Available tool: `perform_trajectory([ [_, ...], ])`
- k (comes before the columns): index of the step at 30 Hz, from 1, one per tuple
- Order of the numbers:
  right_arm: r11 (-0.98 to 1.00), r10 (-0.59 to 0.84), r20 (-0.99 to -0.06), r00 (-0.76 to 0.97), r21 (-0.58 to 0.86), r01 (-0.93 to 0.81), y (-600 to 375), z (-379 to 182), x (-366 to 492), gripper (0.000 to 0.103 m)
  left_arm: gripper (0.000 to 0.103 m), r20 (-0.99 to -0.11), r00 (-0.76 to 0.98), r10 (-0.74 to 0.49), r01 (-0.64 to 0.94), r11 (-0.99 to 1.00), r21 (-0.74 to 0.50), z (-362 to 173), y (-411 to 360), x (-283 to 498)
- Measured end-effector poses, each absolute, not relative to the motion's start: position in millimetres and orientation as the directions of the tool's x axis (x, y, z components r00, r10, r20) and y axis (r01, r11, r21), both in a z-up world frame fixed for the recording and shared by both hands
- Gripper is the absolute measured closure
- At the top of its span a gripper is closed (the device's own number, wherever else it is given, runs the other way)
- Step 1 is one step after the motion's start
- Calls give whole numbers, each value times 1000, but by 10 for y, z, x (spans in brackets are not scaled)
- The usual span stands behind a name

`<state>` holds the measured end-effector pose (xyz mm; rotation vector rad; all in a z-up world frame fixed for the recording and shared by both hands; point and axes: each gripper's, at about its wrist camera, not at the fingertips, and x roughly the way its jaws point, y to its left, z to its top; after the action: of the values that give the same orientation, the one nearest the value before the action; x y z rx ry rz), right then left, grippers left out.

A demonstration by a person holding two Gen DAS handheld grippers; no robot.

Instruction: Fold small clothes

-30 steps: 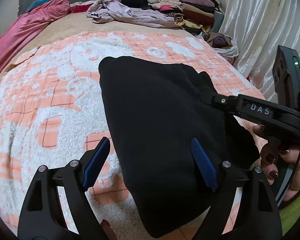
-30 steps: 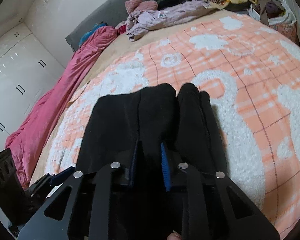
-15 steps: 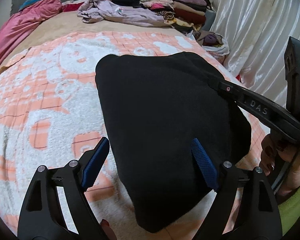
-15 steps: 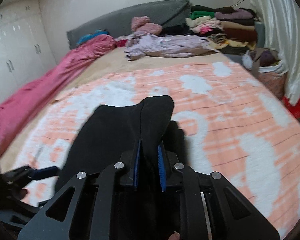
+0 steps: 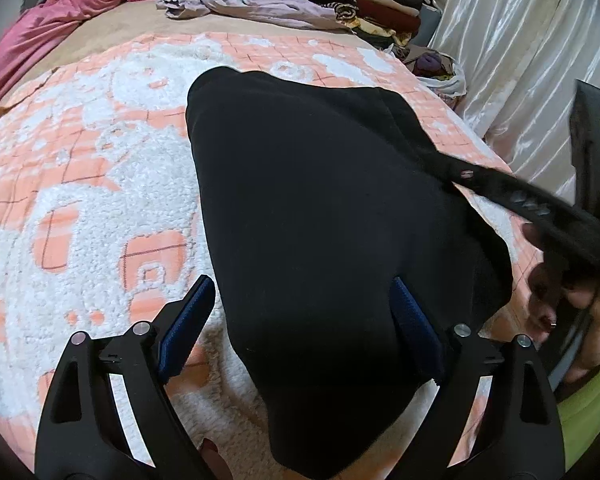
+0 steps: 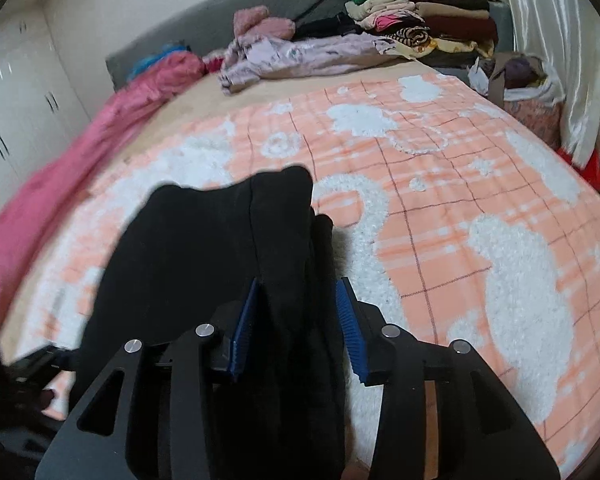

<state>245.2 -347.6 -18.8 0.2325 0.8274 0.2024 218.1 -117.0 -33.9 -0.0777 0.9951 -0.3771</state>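
1. The left gripper (image 5: 300,316) points steeply down, its blue pads spread wide and pressing on nothing
2. The right gripper (image 6: 296,328) also tilts downward; its jaws have just been opening, and its pads stand apart, loose around black cloth
3. A hand (image 5: 572,304) in a green sleeve grasps the right gripper's handle

My left gripper (image 5: 300,312) hangs wide open over the black garment (image 5: 320,216) on the orange-and-white blanket (image 5: 80,184); the right gripper (image 5: 548,204), blurred, seems to touch its far edge.
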Motion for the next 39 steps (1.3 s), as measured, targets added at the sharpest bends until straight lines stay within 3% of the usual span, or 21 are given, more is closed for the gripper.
perform_trajectory([
  [10,884,425,-630,651,444,-147,-3711,-66,1820,62,21,-782,508,-362,253,930,-266,-206,-1019,2065],
  [18,865,469,-641,608,473,-168,-3566,-233,1811,62,21,-806,482,-342,234,937,-258,-332,-1054,2095],
  [19,870,464,-655,597,463,-168,-3543,-271,1830,65,21,-809,478,-342,235,937,-257,-352,-1069,2094],
  [21,867,478,-658,582,459,-193,-3504,-315,1828,88,21,-810,478,-340,235,938,-255,-366,-1088,2102],
  [24,869,475,-638,606,450,-207,-3536,-217,1741,90,21,-810,473,-347,233,936,-265,-349,-1112,2114],
  [29,902,408,-630,661,390,-185,-3653,-55,1483,91,21,-796,480,-368,273,925,-263,-206,-1199,2025],
  [33,912,381,-682,624,388,-133,-3667,-300,1544,88,21,-809,476,-344,264,934,-242,-273,-1232,2022],
  [39,925,352,-690,632,358,-124,-3622,-379,1577,82,21,-813,476,-337,249,938,-243,-363,-1224,2036],
])
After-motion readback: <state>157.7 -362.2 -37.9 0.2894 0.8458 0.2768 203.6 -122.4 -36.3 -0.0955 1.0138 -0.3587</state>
